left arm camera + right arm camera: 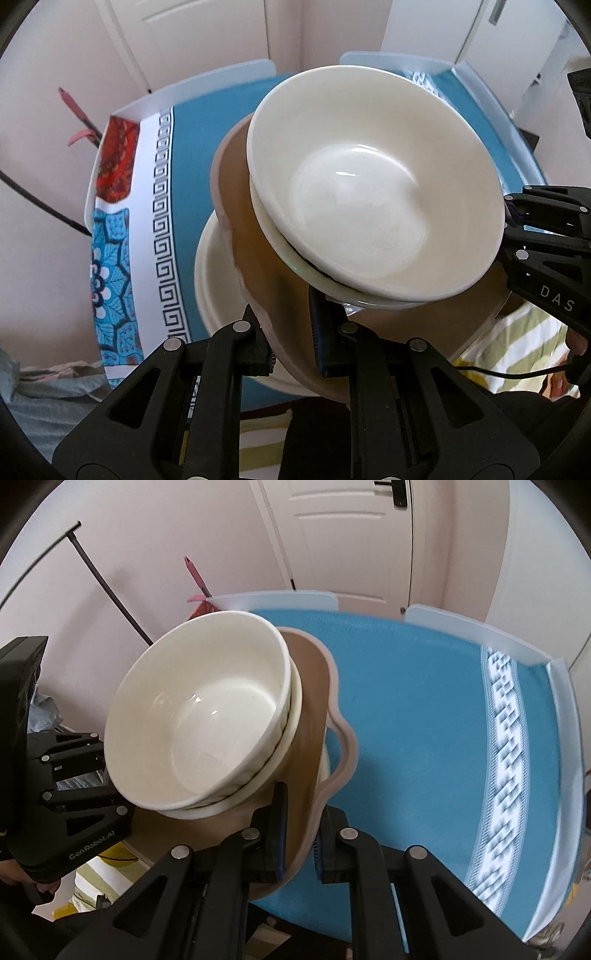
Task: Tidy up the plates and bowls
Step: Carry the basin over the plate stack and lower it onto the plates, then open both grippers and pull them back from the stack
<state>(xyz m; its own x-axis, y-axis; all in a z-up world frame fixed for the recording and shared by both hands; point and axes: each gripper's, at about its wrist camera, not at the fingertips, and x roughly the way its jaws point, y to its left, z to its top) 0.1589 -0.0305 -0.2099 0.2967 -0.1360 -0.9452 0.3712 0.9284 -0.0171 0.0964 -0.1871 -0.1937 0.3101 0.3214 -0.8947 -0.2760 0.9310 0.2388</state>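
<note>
**Ana:** Closest to the left wrist lens, what did you make of the left gripper (293,343)?

**Ben:** Its fingers were clenched on the near rim of the brown wavy-edged plate (251,229), one pad above the edge and one below. Just ahead of them, on that plate, sat two nested cream bowls (373,206), tilted toward the camera. A white plate (207,280) showed under the brown one, off to the gripper's left. Beyond lay the blue tablecloth (195,147).

**Ana:** And the other tool in that view?

**Ben:** It came in from the right, at the stack's far side.

**Ana:** From the right wrist?

**Ben:** Nearest were the right gripper's (299,830) fingers, also grasping the brown plate's rim (317,716) between the blue pads. The nested bowls (199,720) leaned up and to the left of them, and the left tool (66,805) sat beyond, at the opposite rim. Blue cloth (406,720) spread ahead and to the right, with white raised edging (517,642) around the table.

**Ana:** So which step was it?

**Ben:** I'd judge the whole stack was being carried two-handed above the table, plates under, bowls on top. Whether it touched the cloth, I couldn't tell.

**Ana:** What did the next move call for?

**Ben:** Levelling the plate first, since the tilted bowls could slide, then lowering both grips together.
</note>
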